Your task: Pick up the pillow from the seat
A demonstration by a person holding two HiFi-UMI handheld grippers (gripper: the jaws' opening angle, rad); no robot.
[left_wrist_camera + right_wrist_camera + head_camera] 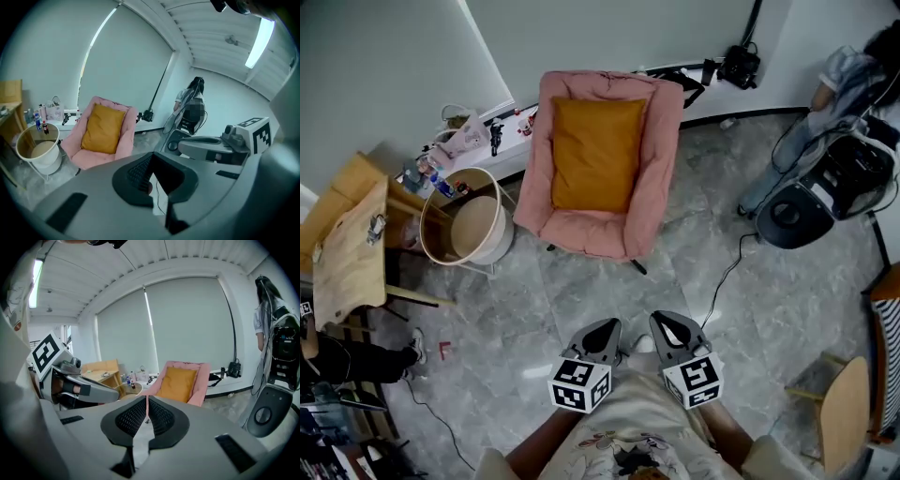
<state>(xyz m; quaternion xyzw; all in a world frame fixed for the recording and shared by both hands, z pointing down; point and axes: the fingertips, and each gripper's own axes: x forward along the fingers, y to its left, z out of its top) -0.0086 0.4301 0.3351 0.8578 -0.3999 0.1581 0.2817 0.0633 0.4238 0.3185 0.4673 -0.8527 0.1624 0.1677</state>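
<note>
Head view, left to right: a round white tub table (469,230) is seen just left of the pink seat (661,187). The mustard pillow (596,153) is laid on that seat at upper centre. Its long axis is run top-to-bottom of the frame, with the top edge toward the seat back. The left gripper (602,328) and right gripper (671,323) are seen side by side at lower centre, both pointed up-frame at the pillow and well apart from it.

Left gripper view: the jaws are clenched with nothing between them; the pillow (103,129) is seen upper left of the tips, propped upright.

Right gripper view: the jaws are pressed together, empty; the pillow (177,384) is seen above-right of the tips, far beyond.
</note>
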